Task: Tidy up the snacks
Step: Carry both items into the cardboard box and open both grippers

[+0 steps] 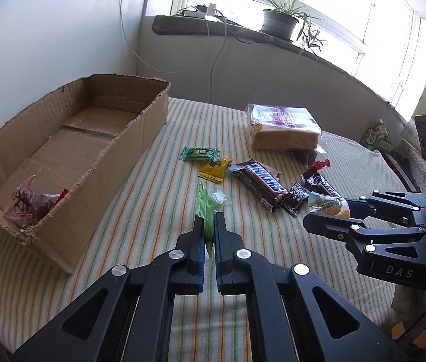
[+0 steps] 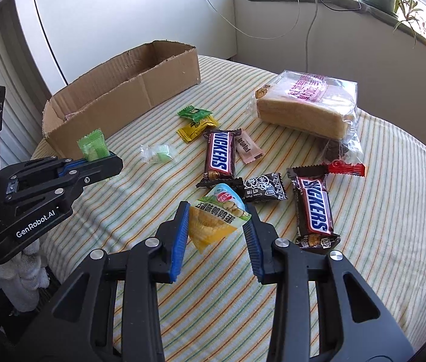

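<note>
My left gripper is shut on a small green candy packet, held above the striped cloth just right of the cardboard box; it also shows in the right wrist view. My right gripper is shut on a yellow quail-egg packet, lifted above the cloth; the packet also shows in the left wrist view. Two Snickers bars, a bread pack and small candies lie on the table.
The box holds one pink-red wrapped snack at its near end. A clear-wrapped green candy lies between the grippers. Windowsill with a potted plant and cables stands behind the table. The table edge falls off at the right.
</note>
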